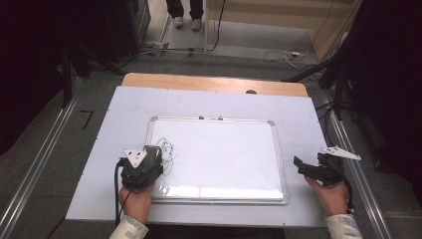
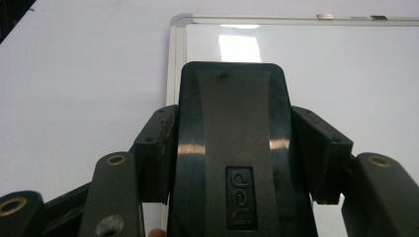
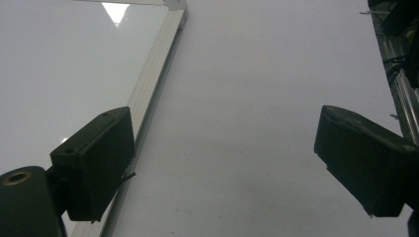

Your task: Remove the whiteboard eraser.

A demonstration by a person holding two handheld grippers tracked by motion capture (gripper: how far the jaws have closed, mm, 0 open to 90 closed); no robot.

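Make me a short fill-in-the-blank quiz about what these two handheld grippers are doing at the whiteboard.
1. The left gripper is clamped on a black whiteboard ____.
2. The right gripper has its jaws ____ and holds nothing.
3. The scribbles are on the ____ side of the whiteboard in the high view.
4. The right gripper sits beside the whiteboard's ____ edge in the high view.

Missing words: eraser; open; left; right
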